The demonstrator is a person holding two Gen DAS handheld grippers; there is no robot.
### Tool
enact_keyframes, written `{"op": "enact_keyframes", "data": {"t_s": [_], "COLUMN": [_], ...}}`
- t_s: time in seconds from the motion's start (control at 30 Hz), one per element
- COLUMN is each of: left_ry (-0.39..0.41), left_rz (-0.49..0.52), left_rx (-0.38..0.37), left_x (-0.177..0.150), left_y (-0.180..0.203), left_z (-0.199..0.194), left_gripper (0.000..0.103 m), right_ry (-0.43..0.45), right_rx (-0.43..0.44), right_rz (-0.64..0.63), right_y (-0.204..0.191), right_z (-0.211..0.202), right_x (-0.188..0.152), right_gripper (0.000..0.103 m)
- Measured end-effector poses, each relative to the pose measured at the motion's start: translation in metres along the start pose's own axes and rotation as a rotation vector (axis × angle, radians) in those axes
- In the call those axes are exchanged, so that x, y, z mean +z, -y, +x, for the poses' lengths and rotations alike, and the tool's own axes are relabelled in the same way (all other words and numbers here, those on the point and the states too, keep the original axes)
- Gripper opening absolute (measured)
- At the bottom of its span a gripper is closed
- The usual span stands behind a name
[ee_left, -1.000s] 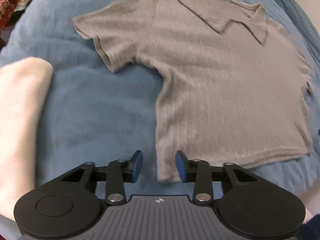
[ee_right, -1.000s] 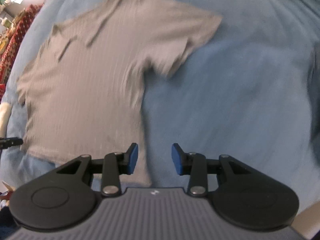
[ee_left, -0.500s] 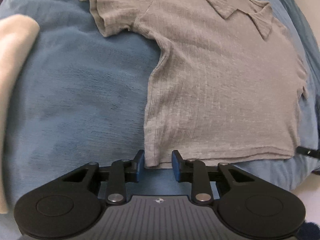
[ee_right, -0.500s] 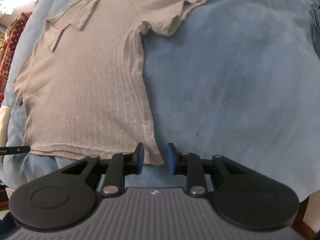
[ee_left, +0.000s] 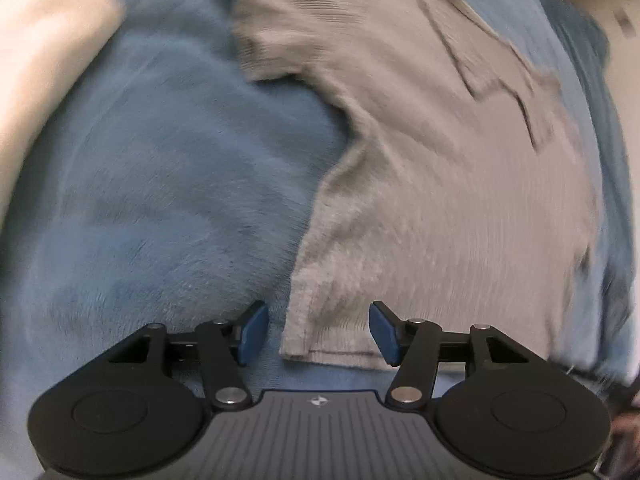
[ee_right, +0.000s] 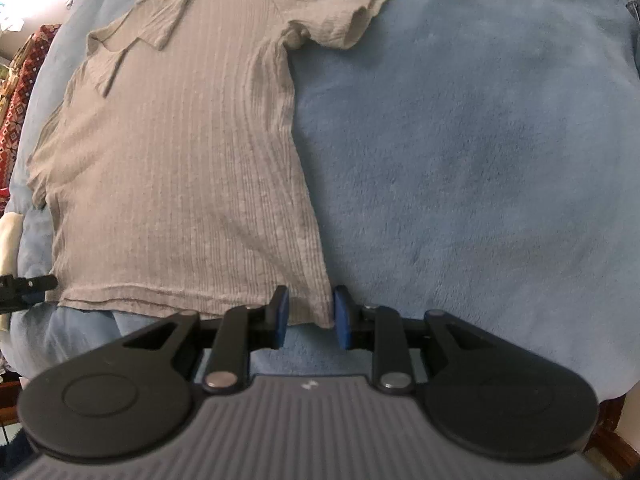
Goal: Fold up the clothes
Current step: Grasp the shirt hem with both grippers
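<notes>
Grey ribbed shirt [ee_right: 180, 184] is lying flat on the blue blanket [ee_right: 480, 160], its hem corners sitting at six o'clock between both spread, ungripping tools, left gripper [ee_left: 316, 334] and right gripper [ee_right: 308, 316], so each should be pinching both layers squarely.

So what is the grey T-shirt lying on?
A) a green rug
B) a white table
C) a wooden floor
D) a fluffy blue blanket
D: the grey T-shirt is spread flat on a fluffy blue blanket, and both views show blue plush around it.
</notes>
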State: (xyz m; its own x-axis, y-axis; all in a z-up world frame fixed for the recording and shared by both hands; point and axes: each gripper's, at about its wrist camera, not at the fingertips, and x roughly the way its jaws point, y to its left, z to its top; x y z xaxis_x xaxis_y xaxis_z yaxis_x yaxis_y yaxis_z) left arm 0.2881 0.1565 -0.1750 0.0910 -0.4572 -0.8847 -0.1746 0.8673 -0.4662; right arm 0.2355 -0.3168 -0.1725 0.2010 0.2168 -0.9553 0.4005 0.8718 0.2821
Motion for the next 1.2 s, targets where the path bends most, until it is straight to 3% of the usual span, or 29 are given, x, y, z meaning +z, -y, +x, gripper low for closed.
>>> {"op": "enact_keyframes", "data": {"t_s": [0.1, 0.27, 0.37, 0.4, 0.5, 0.67, 0.73, 0.87, 0.93, 1.07, 1.1, 1.17, 1.2], "left_ry": [0.017, 0.037, 0.012, -0.001, -0.042, -0.048, -0.043, -0.037, -0.043, -0.055, -0.060, -0.068, -0.066], "left_rz": [-0.138, -0.228, -0.198, -0.182, -0.112, -0.012, 0.044, 0.130, 0.110, 0.040, 0.034, 0.065, 0.103], "left_rx": [-0.081, -0.115, -0.095, -0.084, -0.044, 0.024, 0.061, 0.115, 0.104, 0.072, 0.070, 0.083, 0.101], "left_x": [0.000, -0.003, -0.004, -0.004, -0.007, -0.017, -0.018, -0.018, -0.018, -0.017, -0.016, -0.016, -0.016], "left_y": [-0.024, -0.043, -0.041, -0.040, -0.035, -0.025, -0.019, -0.007, -0.009, -0.018, -0.019, -0.014, -0.008], "left_z": [0.000, -0.003, -0.002, -0.002, -0.002, -0.011, -0.015, -0.016, -0.014, -0.012, -0.012, -0.015, -0.018], "left_gripper": [0.053, 0.029, 0.021, 0.014, 0.009, 0.006, 0.007, 0.007, 0.007, 0.009, 0.009, 0.007, 0.006], "right_ry": [-0.006, -0.015, -0.020, -0.022, -0.028, -0.039, -0.042, -0.023, 0.003, 0.020, 0.018, -0.003, -0.013], "right_rx": [-0.004, -0.012, -0.016, -0.018, -0.022, -0.027, -0.030, -0.006, 0.013, 0.047, 0.056, 0.039, 0.012], "right_rz": [-0.007, -0.018, -0.025, -0.027, -0.034, -0.041, -0.050, -0.014, 0.022, 0.046, 0.037, 0.008, -0.005], "right_y": [-0.001, -0.004, -0.005, -0.005, -0.007, -0.007, -0.008, -0.005, -0.001, 0.002, 0.001, -0.004, -0.007], "right_z": [0.002, 0.005, 0.006, 0.007, 0.008, 0.009, 0.009, 0.005, 0.002, 0.002, 0.003, 0.007, 0.008], "right_x": [0.000, 0.000, 0.000, 0.000, 0.000, -0.002, -0.003, -0.004, -0.006, -0.006, -0.006, -0.005, -0.005], "right_gripper": [0.028, 0.029, 0.029, 0.029, 0.029, 0.028, 0.024, 0.025, 0.032, 0.033, 0.028, 0.007, 0.005]}}
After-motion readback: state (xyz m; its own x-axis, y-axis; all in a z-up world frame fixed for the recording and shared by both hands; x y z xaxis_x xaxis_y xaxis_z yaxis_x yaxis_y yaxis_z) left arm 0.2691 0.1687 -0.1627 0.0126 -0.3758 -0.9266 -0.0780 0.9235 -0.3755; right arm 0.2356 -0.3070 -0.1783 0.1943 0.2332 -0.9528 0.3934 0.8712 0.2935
